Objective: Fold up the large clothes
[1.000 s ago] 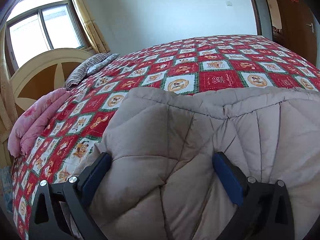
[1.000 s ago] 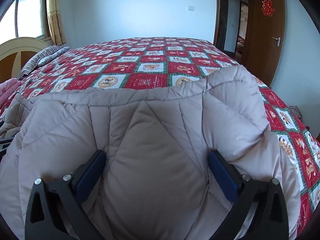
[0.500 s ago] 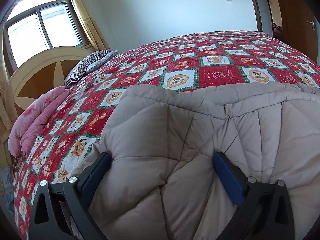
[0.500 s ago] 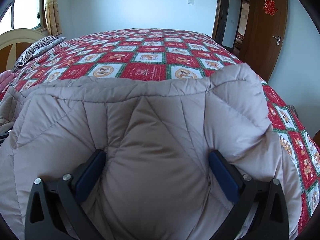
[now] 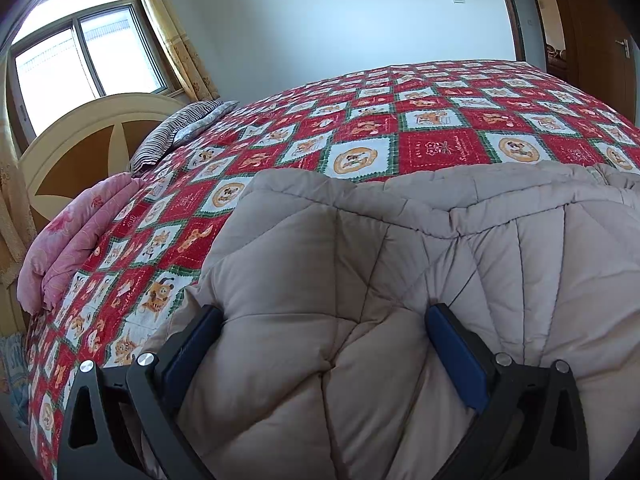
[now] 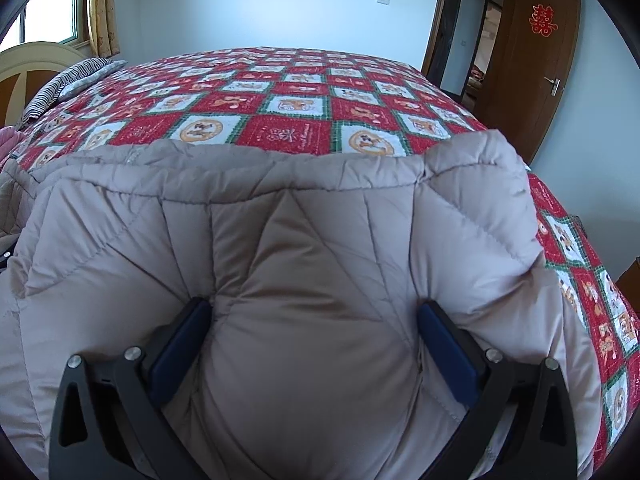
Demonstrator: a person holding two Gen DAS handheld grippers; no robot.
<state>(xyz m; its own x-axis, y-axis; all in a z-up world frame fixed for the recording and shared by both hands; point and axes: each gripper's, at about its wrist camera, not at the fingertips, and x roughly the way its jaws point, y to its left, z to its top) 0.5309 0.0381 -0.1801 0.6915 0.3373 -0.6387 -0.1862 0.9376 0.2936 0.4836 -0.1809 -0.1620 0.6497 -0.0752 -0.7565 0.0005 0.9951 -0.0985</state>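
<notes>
Advancing farther across the bedspread [image 5: 440, 148]: padded coat [image 5: 360, 280].

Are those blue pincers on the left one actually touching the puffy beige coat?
Touching. In the left wrist view, the padded coat bulges between the left gripper, and both blue pads press into the fabric with no gap.

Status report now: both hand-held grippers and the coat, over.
Left hand-held gripper and right hand-held gripper each set wide around puffy beige quilted coat. Coat over red patchwork bedspread. Nothing in the way.
</notes>
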